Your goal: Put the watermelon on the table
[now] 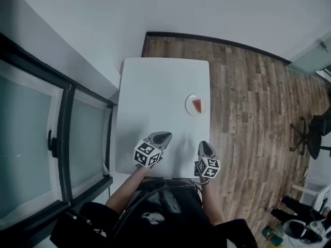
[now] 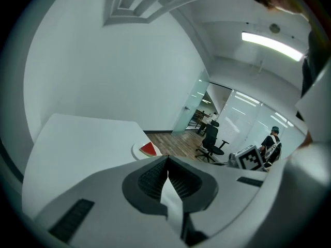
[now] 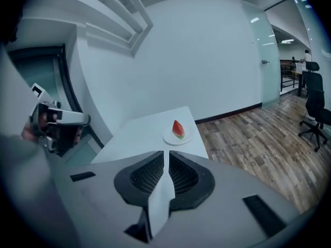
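Observation:
A red watermelon slice (image 1: 197, 105) stands on a small white plate (image 1: 190, 104) near the right edge of the white table (image 1: 155, 92). Both gripper views show it ahead: the slice (image 2: 150, 149) and the slice (image 3: 178, 129) on its plate (image 3: 169, 138). My left gripper (image 1: 164, 136) hovers over the table's near part, jaws together and empty (image 2: 167, 159). My right gripper (image 1: 205, 145) hangs near the front right corner, short of the plate. Its jaws (image 3: 165, 153) stand a narrow slit apart with nothing between them.
A glass partition with dark frames (image 1: 62, 133) runs along the table's left. Wooden floor (image 1: 248, 97) lies to the right, with an office chair (image 1: 313, 133) and a person (image 1: 297, 226) farther off. White walls close the back.

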